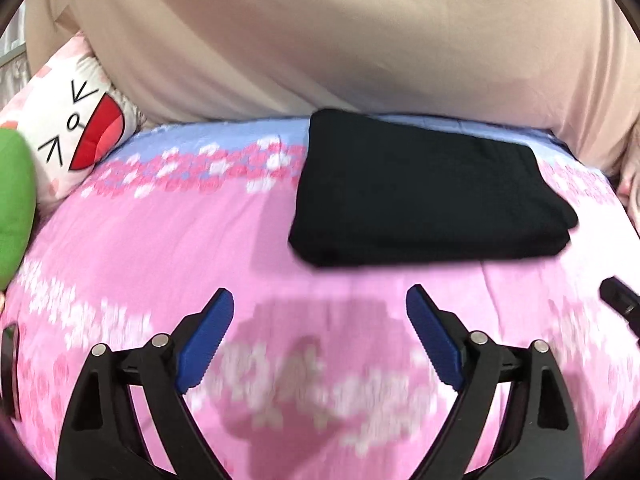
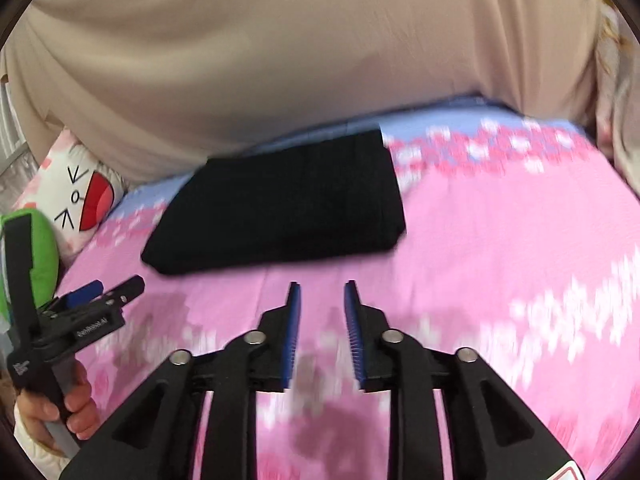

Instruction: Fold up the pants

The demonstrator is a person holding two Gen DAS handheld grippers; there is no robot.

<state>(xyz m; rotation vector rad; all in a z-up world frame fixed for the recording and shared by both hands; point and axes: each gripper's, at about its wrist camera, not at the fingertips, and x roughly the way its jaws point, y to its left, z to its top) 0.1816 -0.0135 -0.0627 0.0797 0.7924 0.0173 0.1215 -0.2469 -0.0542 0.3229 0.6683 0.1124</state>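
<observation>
The black pants (image 1: pixel 424 192) lie folded into a compact rectangle on the pink floral bedsheet (image 1: pixel 180 232), near its far edge; they also show in the right wrist view (image 2: pixel 280 204). My left gripper (image 1: pixel 320 300) is wide open and empty, above the sheet just short of the pants. My right gripper (image 2: pixel 321 292) is open with a narrower gap, empty, just short of the pants' near edge. The left gripper also shows at the left of the right wrist view (image 2: pixel 116 286), held in a hand. The tip of the right gripper (image 1: pixel 620 300) shows at the right edge of the left wrist view.
A person in a beige top (image 1: pixel 340 32) stands close behind the bed's far edge. A white cat-face pillow (image 1: pixel 76 120) and a green plush (image 1: pixel 14 204) sit at the far left. The pink sheet (image 2: pixel 500 248) stretches right of the pants.
</observation>
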